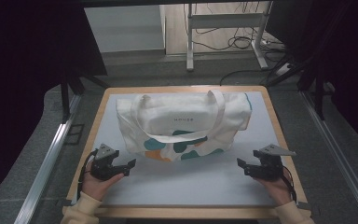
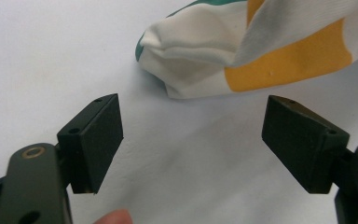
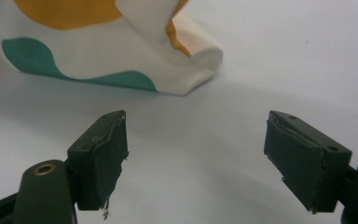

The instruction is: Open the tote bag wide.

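From the high view, a cream tote bag point(image 1: 182, 125) printed with teal and orange blobs lies flat across the far half of the table point(image 1: 200, 184), its two long handles point(image 1: 144, 114) draped over its upper side. The left hand-held gripper point(image 1: 131, 167) sits near the bag's near-left corner, held in the person's left hand point(image 1: 98, 183), its jaws pointing toward the bag. The right hand-held gripper point(image 1: 240, 167) is over by the table's right side, held in the right hand point(image 1: 276, 186), a little apart from the bag's near-right corner. Neither one touches the cloth.

In the left gripper view, the left hand-held gripper point(image 2: 191, 144) has its jaws spread wide with nothing between them but bare white table point(image 2: 42, 60). The bag's corner point(image 2: 242, 51), white with an orange patch and a teal edge, lies just beyond the jaws, slightly puckered.

In the right gripper view, the right hand-held gripper point(image 3: 196, 154) is likewise wide open and empty. Ahead of it the bag point(image 3: 102, 51) rests on the table point(image 3: 307, 51), a teal wave along its lower hem, orange above, and a fold of cloth curling up at the corner.
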Motion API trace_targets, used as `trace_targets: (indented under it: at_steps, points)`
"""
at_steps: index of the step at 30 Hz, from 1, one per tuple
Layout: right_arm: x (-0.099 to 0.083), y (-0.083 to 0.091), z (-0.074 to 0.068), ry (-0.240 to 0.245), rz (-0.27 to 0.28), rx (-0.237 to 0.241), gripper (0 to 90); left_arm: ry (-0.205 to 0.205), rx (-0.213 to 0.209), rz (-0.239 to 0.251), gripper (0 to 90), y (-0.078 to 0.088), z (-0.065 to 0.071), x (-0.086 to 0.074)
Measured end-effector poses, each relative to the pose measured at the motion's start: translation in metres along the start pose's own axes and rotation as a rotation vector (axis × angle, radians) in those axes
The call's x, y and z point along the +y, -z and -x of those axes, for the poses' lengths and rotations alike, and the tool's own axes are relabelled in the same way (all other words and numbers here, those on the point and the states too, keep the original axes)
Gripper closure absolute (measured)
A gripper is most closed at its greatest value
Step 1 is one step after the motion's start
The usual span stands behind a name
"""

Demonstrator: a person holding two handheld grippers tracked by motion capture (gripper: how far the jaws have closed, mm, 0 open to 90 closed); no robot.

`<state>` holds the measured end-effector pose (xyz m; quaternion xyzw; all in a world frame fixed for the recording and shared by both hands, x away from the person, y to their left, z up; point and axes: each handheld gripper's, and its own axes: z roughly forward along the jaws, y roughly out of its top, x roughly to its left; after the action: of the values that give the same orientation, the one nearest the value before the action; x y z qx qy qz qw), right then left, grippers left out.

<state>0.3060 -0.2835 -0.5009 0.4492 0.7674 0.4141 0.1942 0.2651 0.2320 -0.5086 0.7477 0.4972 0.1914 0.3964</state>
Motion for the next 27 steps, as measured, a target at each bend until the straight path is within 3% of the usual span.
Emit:
trace_targets:
  at_steps: [9,27]
  points:
    - [0.016,0.007,-0.005,0.006,0.05,0.038,24.4,0.011,-0.023,0.057,19.8,0.015,0.0,0.012]
    - [0.041,0.017,-0.006,0.04,0.095,0.056,27.3,-0.013,-0.046,0.079,19.3,0.026,0.004,0.031]
